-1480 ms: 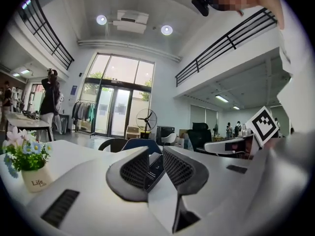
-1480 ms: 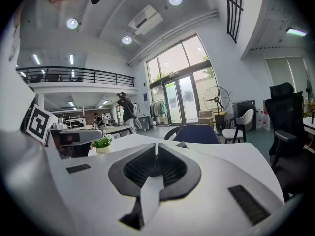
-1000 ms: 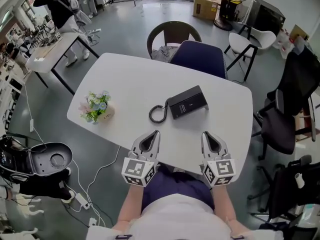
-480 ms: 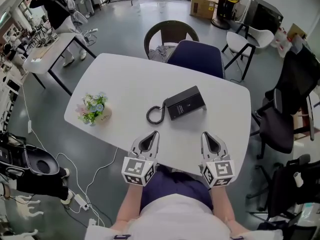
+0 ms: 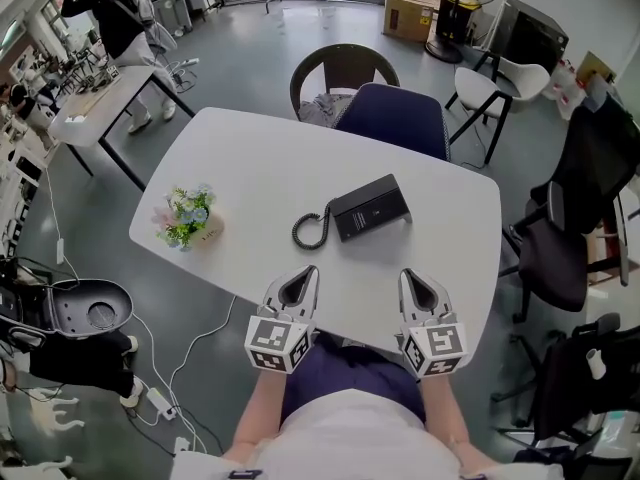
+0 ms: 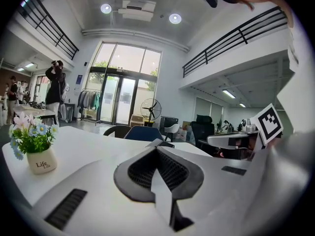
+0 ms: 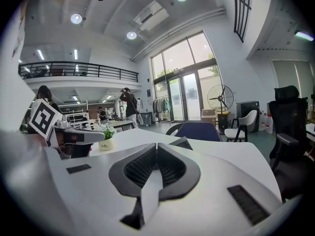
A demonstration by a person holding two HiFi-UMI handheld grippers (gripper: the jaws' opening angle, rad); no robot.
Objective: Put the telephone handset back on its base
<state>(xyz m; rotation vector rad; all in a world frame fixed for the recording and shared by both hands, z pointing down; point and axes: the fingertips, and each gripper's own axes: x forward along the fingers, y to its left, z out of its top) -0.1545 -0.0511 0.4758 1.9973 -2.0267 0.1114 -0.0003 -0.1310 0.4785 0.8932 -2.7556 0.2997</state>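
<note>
A black telephone (image 5: 371, 207) lies on the white table (image 5: 260, 158), right of centre, its coiled cord (image 5: 310, 230) looping to the left. The handset and base read as one dark block from the head view; I cannot tell them apart. My left gripper (image 5: 311, 268) hovers over the table's near edge, jaws shut and empty. My right gripper (image 5: 405, 273) sits beside it, also shut with nothing held. Both point toward the phone, a short way short of it. In the left gripper view the phone's corner (image 6: 162, 143) peeks past the shut tips (image 6: 156, 147); in the right gripper view the phone (image 7: 181, 142) shows just beyond the tips (image 7: 156, 144).
A small pot of flowers (image 5: 188, 218) stands on the table's left side. A dark blue chair (image 5: 393, 116) and a round-backed chair (image 5: 343, 68) sit at the far edge. Black office chairs (image 5: 575, 233) crowd the right. A person (image 5: 118, 13) stands by a far table.
The grippers have stayed where they were; the view has shifted slightly between frames. The phone and flowers have not moved on the table.
</note>
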